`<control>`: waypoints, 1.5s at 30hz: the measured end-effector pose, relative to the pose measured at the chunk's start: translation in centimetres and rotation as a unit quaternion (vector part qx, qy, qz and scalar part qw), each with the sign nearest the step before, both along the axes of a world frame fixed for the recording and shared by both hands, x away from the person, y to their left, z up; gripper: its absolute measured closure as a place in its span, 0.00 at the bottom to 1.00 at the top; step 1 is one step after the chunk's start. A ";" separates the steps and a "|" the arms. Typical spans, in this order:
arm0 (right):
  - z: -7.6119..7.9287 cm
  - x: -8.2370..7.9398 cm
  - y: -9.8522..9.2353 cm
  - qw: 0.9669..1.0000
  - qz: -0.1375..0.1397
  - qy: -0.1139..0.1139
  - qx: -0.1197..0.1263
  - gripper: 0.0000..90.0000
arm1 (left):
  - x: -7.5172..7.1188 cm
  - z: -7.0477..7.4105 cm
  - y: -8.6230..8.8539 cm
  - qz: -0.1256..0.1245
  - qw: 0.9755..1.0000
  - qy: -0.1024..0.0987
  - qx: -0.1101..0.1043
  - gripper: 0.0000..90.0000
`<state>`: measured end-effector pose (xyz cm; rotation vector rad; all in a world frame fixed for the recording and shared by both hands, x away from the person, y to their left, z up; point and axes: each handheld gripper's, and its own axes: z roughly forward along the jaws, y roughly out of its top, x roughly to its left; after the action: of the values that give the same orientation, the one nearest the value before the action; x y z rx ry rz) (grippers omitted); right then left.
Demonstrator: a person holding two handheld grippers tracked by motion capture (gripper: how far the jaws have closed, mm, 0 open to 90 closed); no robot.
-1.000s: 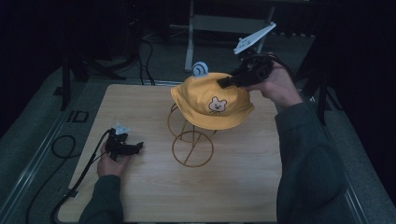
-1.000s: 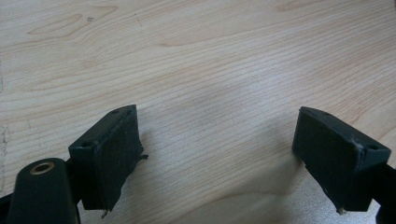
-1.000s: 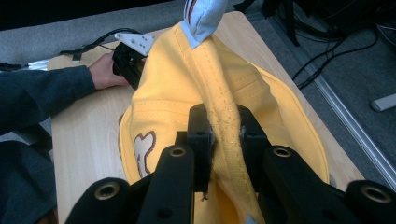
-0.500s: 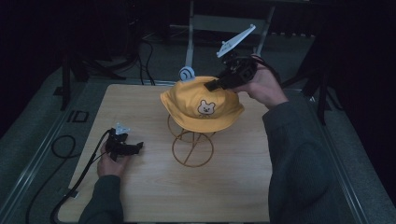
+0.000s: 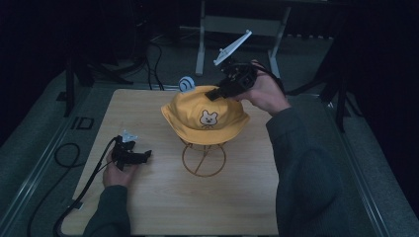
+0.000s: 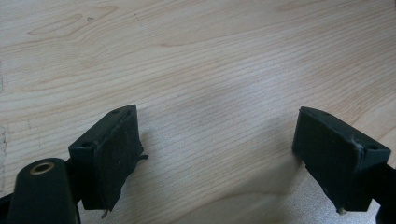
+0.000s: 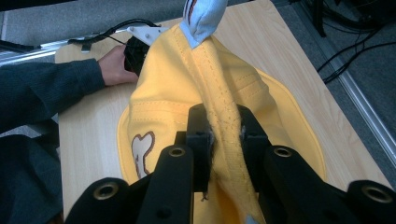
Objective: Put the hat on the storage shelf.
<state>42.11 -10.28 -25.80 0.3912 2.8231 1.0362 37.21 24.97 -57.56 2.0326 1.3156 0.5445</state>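
At the left of the high view we find the left gripper point(image 5: 132, 156) low over the wooden table point(image 5: 148, 207), held in the person's left hand point(image 5: 114, 174), with its cable point(image 5: 81, 190) running off toward the near left corner. In its own view the two black jaws stand wide apart with nothing but bare wood grain between them. Moving toward the middle, we see a yellow hat point(image 5: 205, 118) with a small bear face on its front, draped over a wire stand point(image 5: 203, 158) whose round base rests on the table. A small white-and-blue round piece point(image 5: 186, 84) shows just behind the hat's far left edge; we cannot tell what it is. Further right, the right gripper point(image 5: 213, 94), held in the right hand point(image 5: 262, 94), meets the hat at the top of its crown. In the right gripper view we see its jaws drawn narrow, pinching a stitched ridge of the yellow fabric point(image 7: 219, 126) between them, the brim spreading out below on either side.
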 end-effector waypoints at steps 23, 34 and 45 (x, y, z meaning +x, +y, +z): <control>-3.2 0.1 2.6 0.999 0.017 0.021 -0.040 0.84 | 0.0 0.0 0.0 0.000 1.000 0.000 0.000 0.17; -3.2 0.0 2.6 0.998 -0.011 0.015 -0.057 0.43 | 0.0 0.0 0.0 0.000 1.000 0.000 0.000 0.17; -2.7 -0.2 1.2 0.997 -0.053 -0.019 -0.044 0.15 | 0.0 0.0 0.0 0.000 1.000 0.000 0.000 0.17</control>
<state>41.89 -9.13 -28.46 0.4992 2.7693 0.8848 37.21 24.97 -57.57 2.0328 1.3153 0.5452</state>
